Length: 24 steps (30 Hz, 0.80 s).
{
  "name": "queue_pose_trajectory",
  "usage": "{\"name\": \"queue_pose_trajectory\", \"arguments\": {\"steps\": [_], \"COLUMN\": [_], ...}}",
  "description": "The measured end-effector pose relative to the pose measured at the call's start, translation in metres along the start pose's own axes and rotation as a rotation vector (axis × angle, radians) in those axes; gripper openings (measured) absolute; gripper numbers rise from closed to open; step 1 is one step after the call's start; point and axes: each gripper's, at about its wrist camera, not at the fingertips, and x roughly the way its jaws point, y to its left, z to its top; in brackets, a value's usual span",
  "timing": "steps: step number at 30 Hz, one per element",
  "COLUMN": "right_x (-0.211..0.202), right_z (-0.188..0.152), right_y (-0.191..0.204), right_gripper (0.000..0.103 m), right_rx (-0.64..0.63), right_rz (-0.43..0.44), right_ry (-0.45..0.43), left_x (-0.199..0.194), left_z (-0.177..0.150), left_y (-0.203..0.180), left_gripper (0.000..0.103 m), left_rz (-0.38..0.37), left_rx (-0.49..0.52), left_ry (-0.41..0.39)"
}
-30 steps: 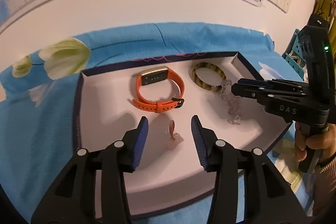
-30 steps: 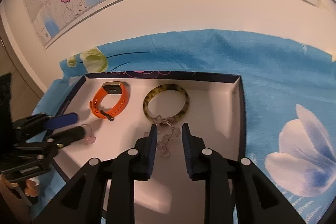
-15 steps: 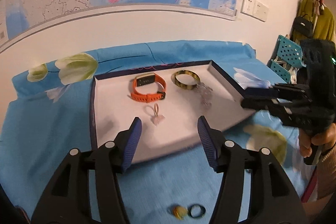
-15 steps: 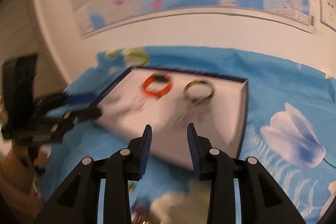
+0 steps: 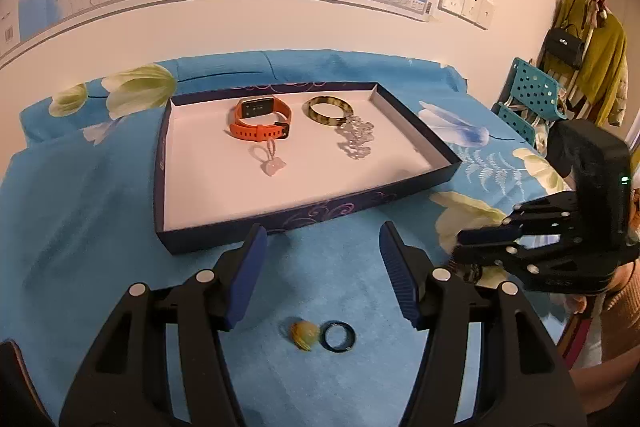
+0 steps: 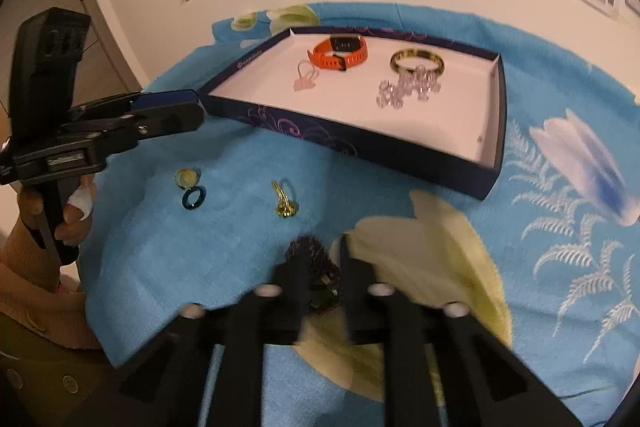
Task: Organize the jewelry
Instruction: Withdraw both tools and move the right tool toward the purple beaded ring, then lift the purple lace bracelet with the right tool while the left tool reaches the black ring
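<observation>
The left gripper point(image 5: 320, 267) hung spread above the dark blue ring point(image 5: 339, 336), ready to collect it; the right gripper point(image 6: 324, 267) seemed nearly closed around something dark and blurred.

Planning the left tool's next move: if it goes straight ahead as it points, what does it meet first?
Probably the tray's near wall; the left tool hangs open, aimed there above the cloth. Depth is unclear.

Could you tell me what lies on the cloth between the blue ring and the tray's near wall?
Only bare blue cloth separates the blue ring from the tray wall, seen in the left wrist view.
</observation>
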Motion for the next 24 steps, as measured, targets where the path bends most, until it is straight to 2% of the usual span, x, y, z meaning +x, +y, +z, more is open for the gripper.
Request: {"name": "queue_pose_trajectory", "arguments": {"steps": [3,12,16,24], "right_x": [-0.005,-0.046,-0.053,-0.053], "right_z": [-0.002,0.002,0.004,0.001], "right_y": [-0.002,-0.021,-0.021,-0.020], "right_gripper": [0.003,0.003,0.003,0.003], "right_rx": [0.025,0.195,0.210,0.227], "right_rz": [0.023,0.216,0.211,0.230], "right_ry": [-0.027,-0.215,-0.248,-0.254], "left_x": [-0.003,-0.007,-0.008,-0.013], "left_z": [-0.002,-0.007,-0.011,-0.028], "left_y": [-0.003,-0.007,-0.009,-0.009], "left_gripper": [0.058,0.058,0.058,0.058], "left_rz": [-0.007,-0.031,-0.037,-0.061], "left_rx": [-0.003,-0.009,-0.006,0.016], "left_ry": [-0.003,-0.004,0.000,0.018]}}
